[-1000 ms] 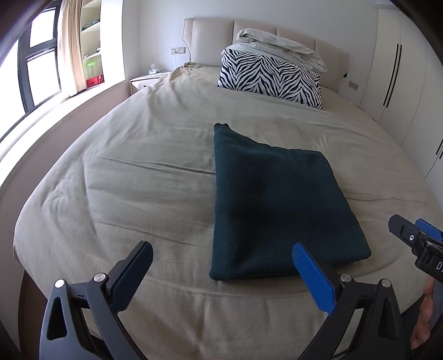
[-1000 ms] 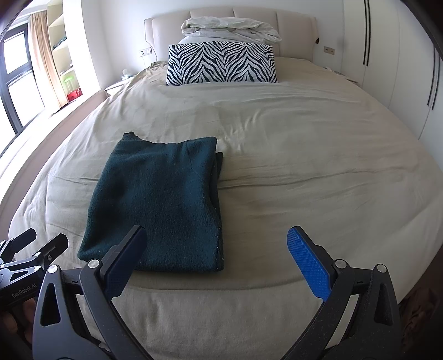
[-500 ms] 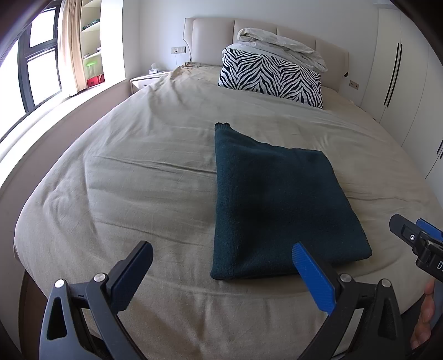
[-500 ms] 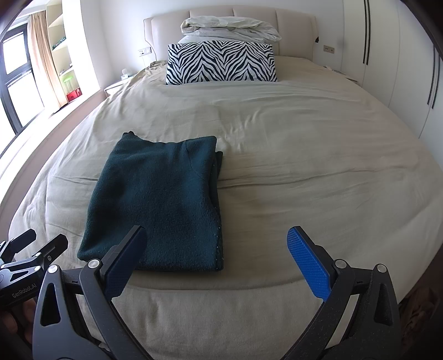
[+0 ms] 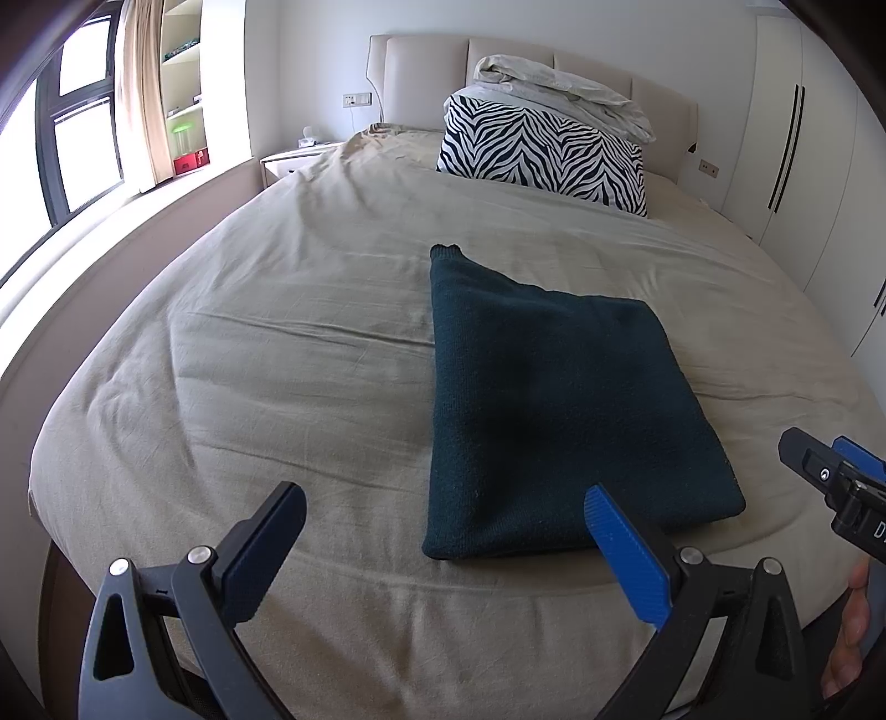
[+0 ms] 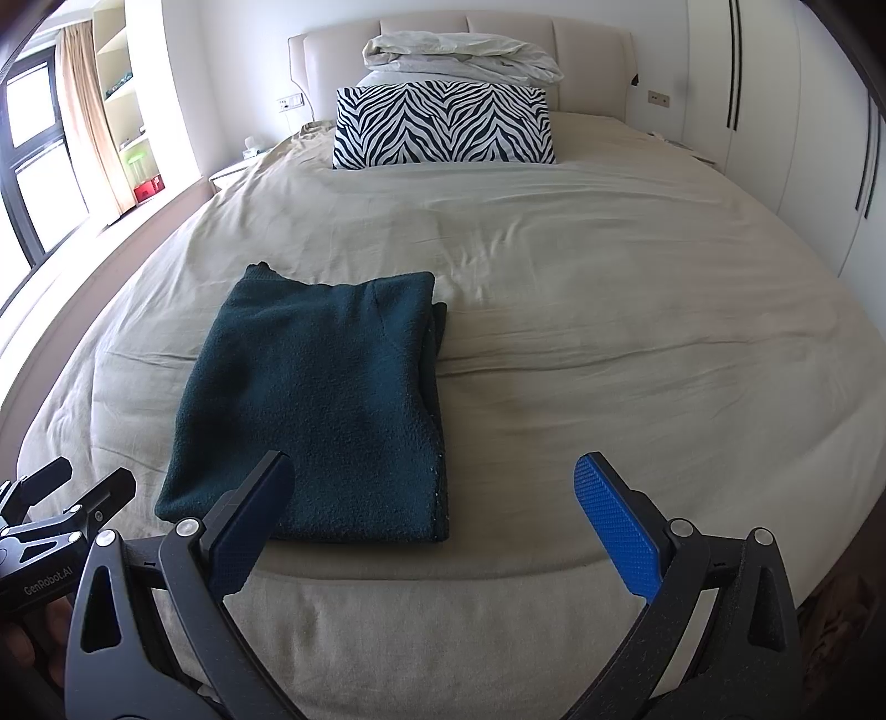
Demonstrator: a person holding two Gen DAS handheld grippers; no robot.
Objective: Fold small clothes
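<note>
A dark green sweater (image 5: 559, 410) lies folded into a flat rectangle on the beige bed (image 5: 277, 387), close to the foot edge and left of the bed's middle as the right wrist view shows it (image 6: 321, 399). In that view its right side shows 2 stacked layers with a seam along the edge, and a small tab of fabric sticks up at the far left corner. Nothing touches it.

The left gripper (image 5: 443, 548) hovers over the foot of the bed with its jaws spread wide and nothing between them. Its right finger (image 5: 626, 559), with a blue ribbed pad, sits in front of the sweater's near right corner; its left finger (image 5: 266, 548) is over bare sheet, left of the sweater.

The right gripper (image 6: 432, 515) is also spread wide and empty, to the right of the left one. Its left finger (image 6: 249, 526) overlaps the sweater's near edge in the view; its right finger (image 6: 614, 520) is over bare sheet. Each gripper appears at the edge of the other's view, and part of a hand (image 5: 853, 620) shows below the right one.

At the headboard (image 6: 459, 39) a zebra pillow (image 6: 443, 124) stands upright with a crumpled white duvet (image 6: 459, 55) on top. A window (image 5: 72, 127) and curtain (image 5: 144, 88) are on the left, a white wardrobe (image 6: 775, 111) on the right.
</note>
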